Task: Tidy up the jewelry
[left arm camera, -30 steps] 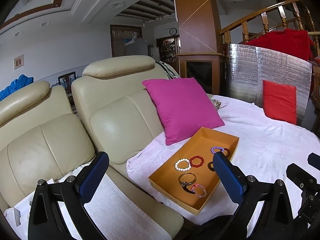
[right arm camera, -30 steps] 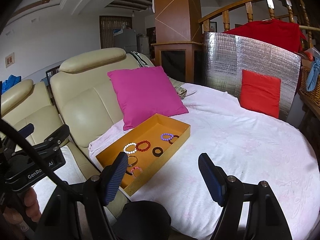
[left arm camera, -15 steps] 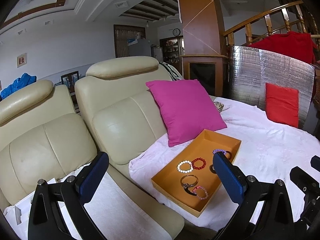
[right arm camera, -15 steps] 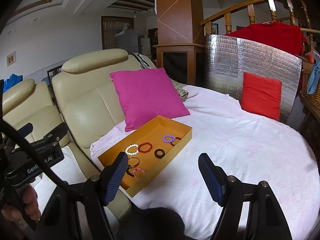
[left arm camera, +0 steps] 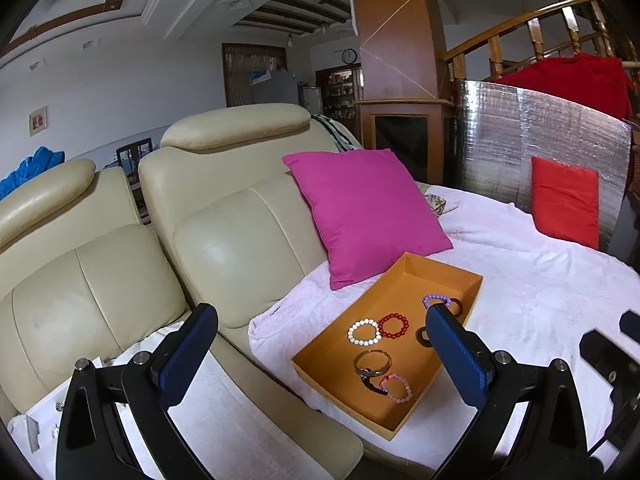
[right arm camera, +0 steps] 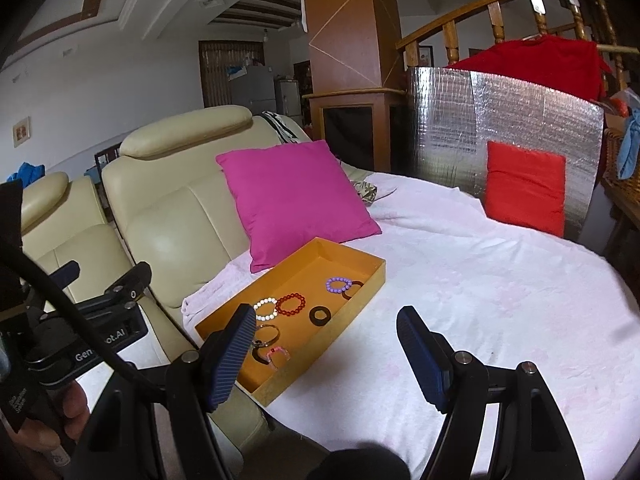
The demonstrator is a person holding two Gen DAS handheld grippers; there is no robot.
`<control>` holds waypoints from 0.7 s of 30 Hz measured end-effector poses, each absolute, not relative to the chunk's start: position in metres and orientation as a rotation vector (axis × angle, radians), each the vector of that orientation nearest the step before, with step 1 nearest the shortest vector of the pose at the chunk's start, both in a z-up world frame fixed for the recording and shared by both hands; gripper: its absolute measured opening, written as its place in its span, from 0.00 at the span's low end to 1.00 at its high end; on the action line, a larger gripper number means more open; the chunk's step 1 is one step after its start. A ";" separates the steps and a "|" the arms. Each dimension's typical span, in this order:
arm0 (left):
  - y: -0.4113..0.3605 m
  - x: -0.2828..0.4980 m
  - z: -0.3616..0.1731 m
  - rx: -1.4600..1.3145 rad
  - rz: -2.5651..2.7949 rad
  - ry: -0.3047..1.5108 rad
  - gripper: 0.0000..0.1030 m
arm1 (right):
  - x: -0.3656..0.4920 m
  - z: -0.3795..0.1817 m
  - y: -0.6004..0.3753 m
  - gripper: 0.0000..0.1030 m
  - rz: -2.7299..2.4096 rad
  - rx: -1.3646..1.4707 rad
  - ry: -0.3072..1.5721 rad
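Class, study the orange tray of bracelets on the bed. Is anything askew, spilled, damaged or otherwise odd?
Nothing is spilled or visibly broken: every bracelet lies inside the orange cardboard tray. The tray sits slantwise at the edge of the white-covered bed. The purple bead bracelet overlaps a dark bangle, and the pink bead bracelet overlaps a dark piece.

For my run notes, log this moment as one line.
left gripper: open, empty | right gripper: open, empty | orange tray: on white cloth, holds bracelets | stage: nothing picked yet

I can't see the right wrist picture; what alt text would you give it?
An orange tray of bead bracelets sits on a white-covered bed, beside a pink cushion. The open, empty right gripper frames the foreground.
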State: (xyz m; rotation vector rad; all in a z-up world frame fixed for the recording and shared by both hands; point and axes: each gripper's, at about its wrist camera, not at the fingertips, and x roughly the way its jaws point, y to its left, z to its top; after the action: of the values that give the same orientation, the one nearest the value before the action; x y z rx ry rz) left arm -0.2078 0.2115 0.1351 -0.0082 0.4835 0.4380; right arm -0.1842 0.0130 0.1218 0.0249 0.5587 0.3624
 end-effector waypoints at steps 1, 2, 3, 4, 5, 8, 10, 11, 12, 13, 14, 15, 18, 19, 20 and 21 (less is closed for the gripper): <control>0.212 -0.205 0.134 -0.018 0.437 0.486 1.00 | -0.181 0.120 0.014 0.74 0.364 0.022 0.567; 0.212 -0.203 0.134 -0.024 0.433 0.488 1.00 | -0.177 0.118 0.015 0.74 0.366 0.020 0.575; 0.212 -0.200 0.133 -0.024 0.432 0.490 1.00 | -0.174 0.116 0.014 0.74 0.367 0.023 0.578; 0.212 -0.197 0.132 -0.021 0.431 0.493 1.00 | -0.172 0.114 0.015 0.74 0.368 0.025 0.580; 0.211 -0.193 0.131 -0.016 0.428 0.498 1.00 | -0.168 0.112 0.015 0.74 0.369 0.029 0.586; 0.211 -0.181 0.127 -0.009 0.418 0.513 1.00 | -0.158 0.104 0.017 0.74 0.374 0.034 0.608; 0.211 -0.174 0.124 -0.010 0.415 0.522 1.00 | -0.151 0.099 0.019 0.74 0.369 0.031 0.619; 0.211 -0.170 0.123 -0.010 0.414 0.528 1.00 | -0.147 0.096 0.019 0.74 0.368 0.032 0.627; 0.212 -0.167 0.121 -0.010 0.413 0.532 1.00 | -0.145 0.094 0.020 0.74 0.368 0.034 0.632; 0.213 -0.164 0.120 -0.010 0.414 0.538 1.00 | -0.140 0.091 0.020 0.74 0.370 0.039 0.643; 0.213 -0.162 0.118 -0.009 0.417 0.542 1.00 | -0.137 0.089 0.020 0.74 0.372 0.042 0.649; 0.214 -0.159 0.117 -0.010 0.420 0.546 1.00 | -0.133 0.087 0.021 0.74 0.372 0.042 0.655; 0.216 -0.154 0.113 -0.010 0.430 0.555 1.00 | -0.127 0.083 0.022 0.74 0.375 0.046 0.664; 0.216 -0.152 0.112 -0.005 0.436 0.556 1.00 | -0.125 0.082 0.021 0.74 0.378 0.049 0.665; 0.215 -0.150 0.111 0.000 0.444 0.555 1.00 | -0.124 0.082 0.020 0.74 0.377 0.051 0.663; 0.214 -0.149 0.110 0.003 0.449 0.554 1.00 | -0.123 0.081 0.017 0.74 0.375 0.055 0.659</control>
State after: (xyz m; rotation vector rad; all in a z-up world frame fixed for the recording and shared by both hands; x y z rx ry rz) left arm -0.1487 0.2137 0.1104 0.0027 0.5539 0.4494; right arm -0.1228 0.0165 0.0812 0.0546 0.6587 0.3748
